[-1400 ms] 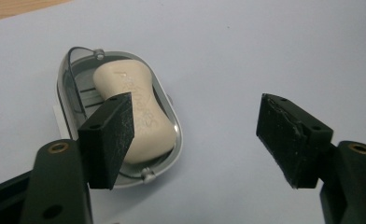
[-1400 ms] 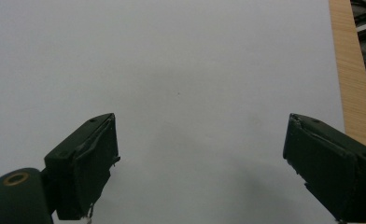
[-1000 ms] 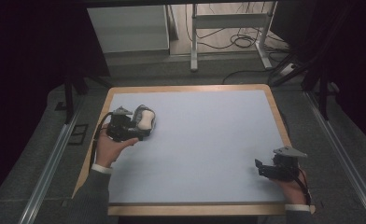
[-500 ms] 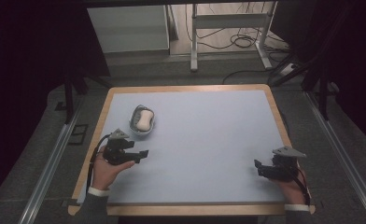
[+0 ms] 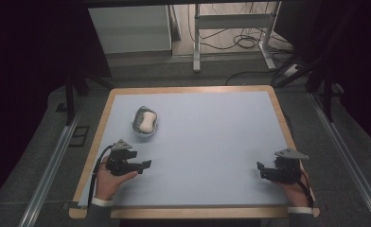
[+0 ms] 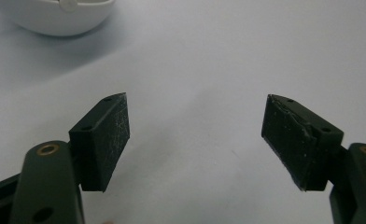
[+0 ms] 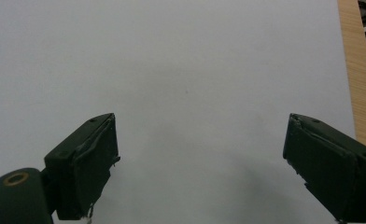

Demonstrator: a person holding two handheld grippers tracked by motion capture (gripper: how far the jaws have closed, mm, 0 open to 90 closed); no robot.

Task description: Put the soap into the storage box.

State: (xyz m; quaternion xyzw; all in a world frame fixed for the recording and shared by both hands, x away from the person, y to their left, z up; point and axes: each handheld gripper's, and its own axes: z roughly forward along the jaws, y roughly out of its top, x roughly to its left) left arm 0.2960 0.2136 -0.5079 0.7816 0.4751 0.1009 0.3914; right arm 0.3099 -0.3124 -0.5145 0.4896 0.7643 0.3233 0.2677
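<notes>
1. The left tool (image 5: 143, 165) is hovering over the near-left part of the table (image 5: 212, 142), its jaws spread wide with only bare surface showing between them in the left gripper view (image 6: 195, 135). It is gripping nothing and touching nothing.
2. The white bowl (image 5: 145, 121) is sitting on the far-left part of the table, a pale rounded lump (image 5: 148, 122) lying inside it. In the left gripper view the bowl's rim (image 6: 55, 18) is peeking in at the far left, apart from the jaws.
3. Judged risk: the bowl looks light and smooth, so a jaw that is nudging its wall rather than closing around the rim could be sliding it toward the wooden border or tipping the lump out. A sweeping forearm or the trailing cable could do the same.
4. The right tool (image 5: 261, 170) is resting low at the near-right corner, its jaws likewise wide apart (image 7: 200, 154) over bare table, holding nothing.
5. Judged risk here: the table's wooden edge is lying just beside the right tool, so a careless move could be knocking a jaw against it.
</notes>
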